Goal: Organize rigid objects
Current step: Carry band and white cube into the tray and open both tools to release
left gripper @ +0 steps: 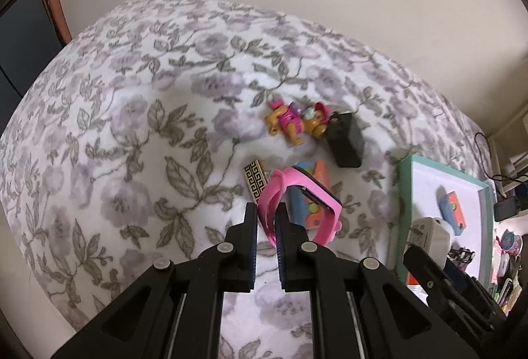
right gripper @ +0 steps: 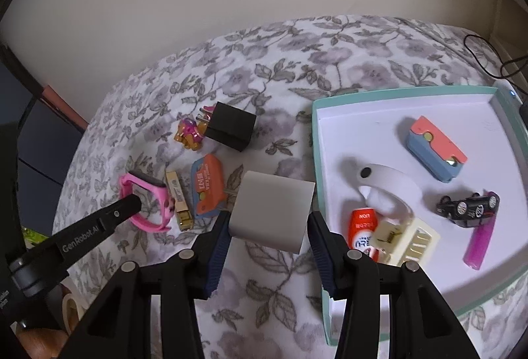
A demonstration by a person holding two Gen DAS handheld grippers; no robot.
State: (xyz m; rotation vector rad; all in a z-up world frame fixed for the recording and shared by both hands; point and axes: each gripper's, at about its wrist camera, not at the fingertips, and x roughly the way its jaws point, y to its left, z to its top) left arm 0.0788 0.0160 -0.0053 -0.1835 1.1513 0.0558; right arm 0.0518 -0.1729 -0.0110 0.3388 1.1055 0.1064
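Observation:
My left gripper point(left gripper: 266, 210) is shut on the strap of a pink watch point(left gripper: 298, 204), which also shows in the right wrist view point(right gripper: 148, 200) with the left gripper point(right gripper: 132, 204) on it. My right gripper point(right gripper: 268, 223) is shut on a white charger block point(right gripper: 270, 210), held just left of the teal-rimmed white tray point(right gripper: 316, 141). The same white charger point(left gripper: 429, 235) and tray point(left gripper: 404, 194) show at the right of the left wrist view. On the floral bedspread lie a black charger point(right gripper: 231, 126), a toy figure point(right gripper: 188, 134), an orange-blue case point(right gripper: 208, 189) and a gold clip point(right gripper: 180, 200).
The tray holds a blue-coral case point(right gripper: 435, 152), a white holder point(right gripper: 386, 190), a red-white tube point(right gripper: 363, 230), a cream comb-like piece point(right gripper: 409, 238), a black toy car point(right gripper: 468, 209) and a purple lighter point(right gripper: 480, 240). Cables point(right gripper: 488, 58) and clutter lie beyond the bed's right edge.

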